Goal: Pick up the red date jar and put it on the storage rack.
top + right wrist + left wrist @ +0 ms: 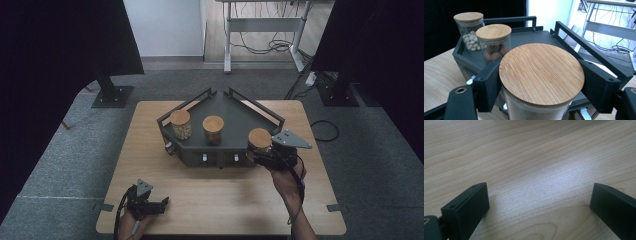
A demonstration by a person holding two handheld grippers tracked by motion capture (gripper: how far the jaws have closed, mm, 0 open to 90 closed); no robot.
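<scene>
My right gripper (541,82) pinches jar 3 (541,75) at the rack's (220,105) front corner; 2 jars (213,129) already stand on it. Left gripper (539,202) rests spread, empty.

Dim room, soft tabletop glare, sharp focus

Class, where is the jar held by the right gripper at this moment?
In the high view the jar sits at the right front corner of the dark shelf, clamped by the right gripper, right of the middle jar.

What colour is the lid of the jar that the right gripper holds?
Light brown bamboo with fine straight grain; the lid shows best in the right gripper view.
</scene>
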